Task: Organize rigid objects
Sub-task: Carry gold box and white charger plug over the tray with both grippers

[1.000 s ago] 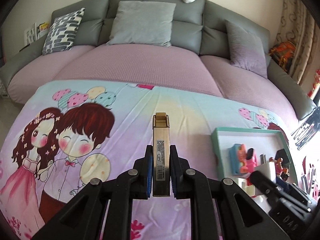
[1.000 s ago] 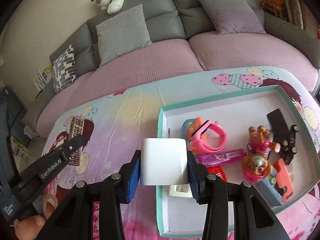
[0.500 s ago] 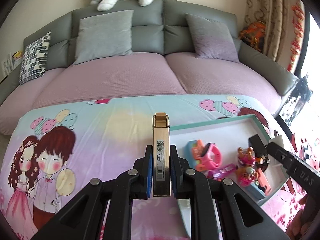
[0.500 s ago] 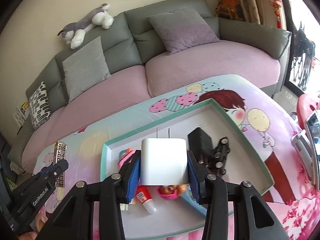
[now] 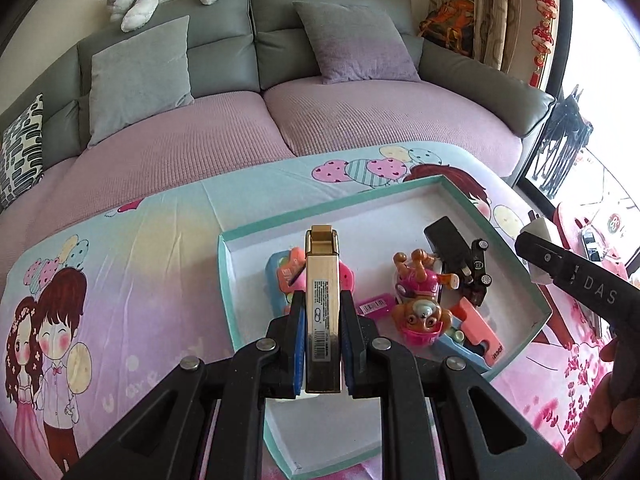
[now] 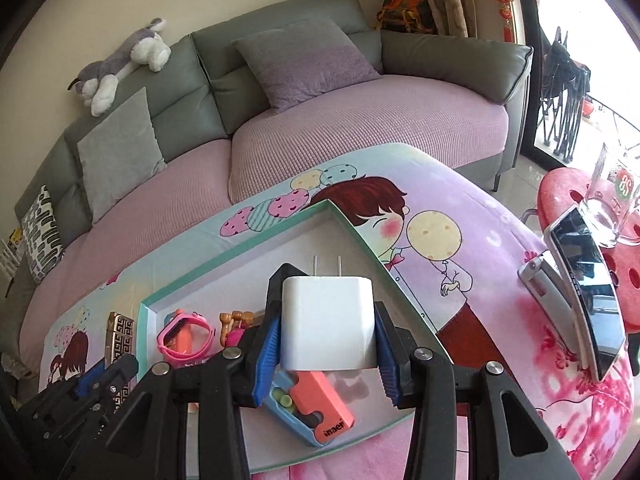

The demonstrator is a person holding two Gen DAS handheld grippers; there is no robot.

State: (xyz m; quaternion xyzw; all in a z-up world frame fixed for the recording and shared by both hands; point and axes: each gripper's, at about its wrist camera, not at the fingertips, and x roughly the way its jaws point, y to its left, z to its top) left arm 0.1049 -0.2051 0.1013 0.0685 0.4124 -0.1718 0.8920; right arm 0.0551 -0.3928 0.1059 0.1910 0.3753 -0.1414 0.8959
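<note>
My left gripper is shut on a slim gold box, held upright above the near left part of the teal-rimmed tray. My right gripper is shut on a white plug charger, prongs forward, above the tray's right half. The tray holds a pink watch, toy pups, a black toy car, a black block and a blue-and-coral case. The gold box and left gripper also show in the right wrist view.
The tray lies on a table under a cartoon-print cloth. A grey sofa with a pink cover and cushions runs behind. A phone on a stand sits at the table's right edge, beside a red stool bearing a glass.
Both grippers have swung right with their loads. The left one now hangs over the tray. The right one has moved across to the tray's right side.
</note>
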